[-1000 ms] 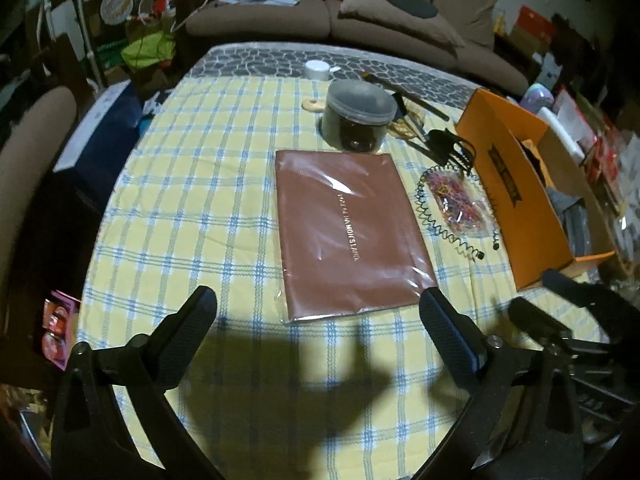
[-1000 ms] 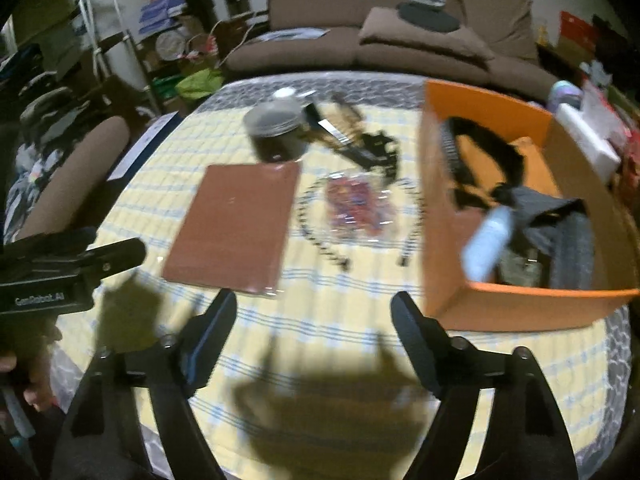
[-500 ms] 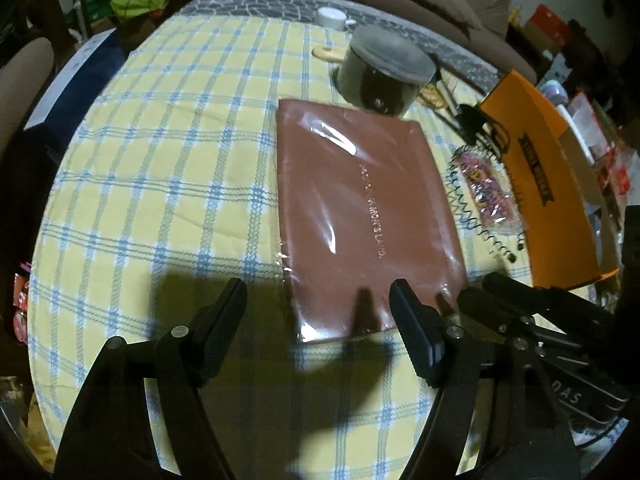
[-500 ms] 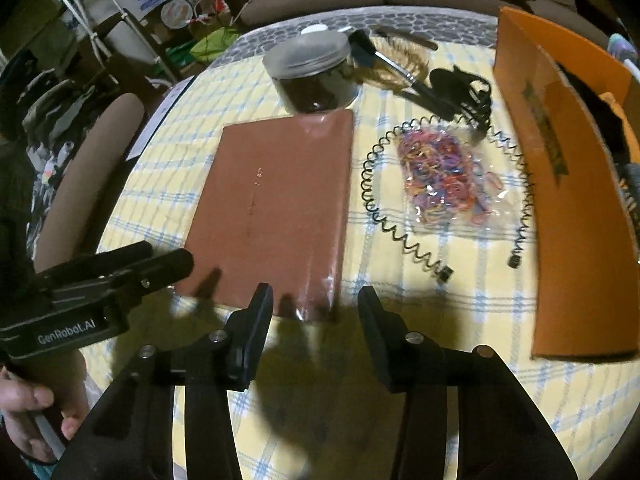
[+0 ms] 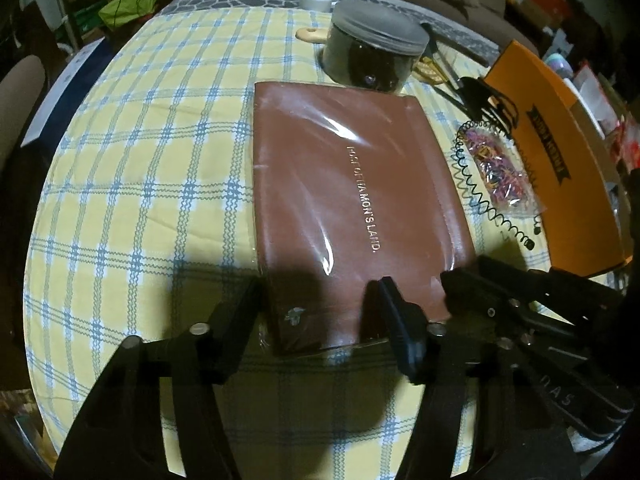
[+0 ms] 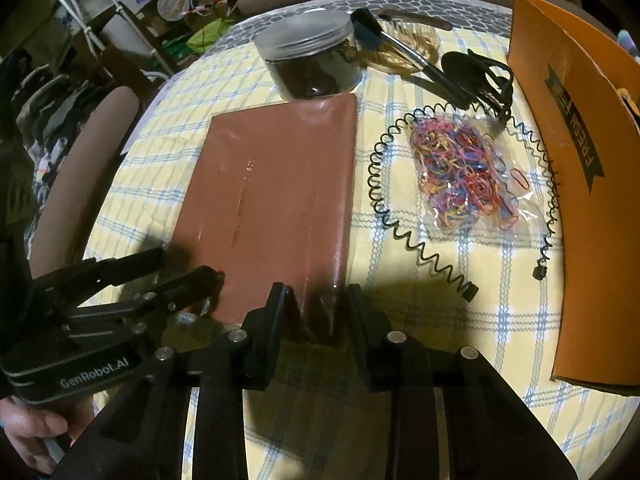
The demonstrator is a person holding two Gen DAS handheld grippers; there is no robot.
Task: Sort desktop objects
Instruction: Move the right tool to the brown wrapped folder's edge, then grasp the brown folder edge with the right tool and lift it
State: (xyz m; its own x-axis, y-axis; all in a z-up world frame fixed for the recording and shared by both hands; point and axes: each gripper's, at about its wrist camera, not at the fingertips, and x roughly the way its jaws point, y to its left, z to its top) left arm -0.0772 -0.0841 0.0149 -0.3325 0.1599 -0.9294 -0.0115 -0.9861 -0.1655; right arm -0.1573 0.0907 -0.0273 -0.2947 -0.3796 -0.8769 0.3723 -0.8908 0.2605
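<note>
Now both of your hand-held grippers straddle the near edge of the brown notebook [image 5: 352, 200], its long axis running away from you. The left hand-held gripper [image 5: 316, 300] is closing at the left corner and the right hand-held gripper [image 6: 316, 308] at the right, neither yet pinching.

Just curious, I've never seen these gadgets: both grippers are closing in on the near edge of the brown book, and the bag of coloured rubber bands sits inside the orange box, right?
Not quite. The bag of rubber bands lies on the tablecloth beside the orange box, as the right wrist view shows.

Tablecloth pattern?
Yellow with a blue-and-white plaid grid; the tablecloth shows best in the left wrist view.
</note>
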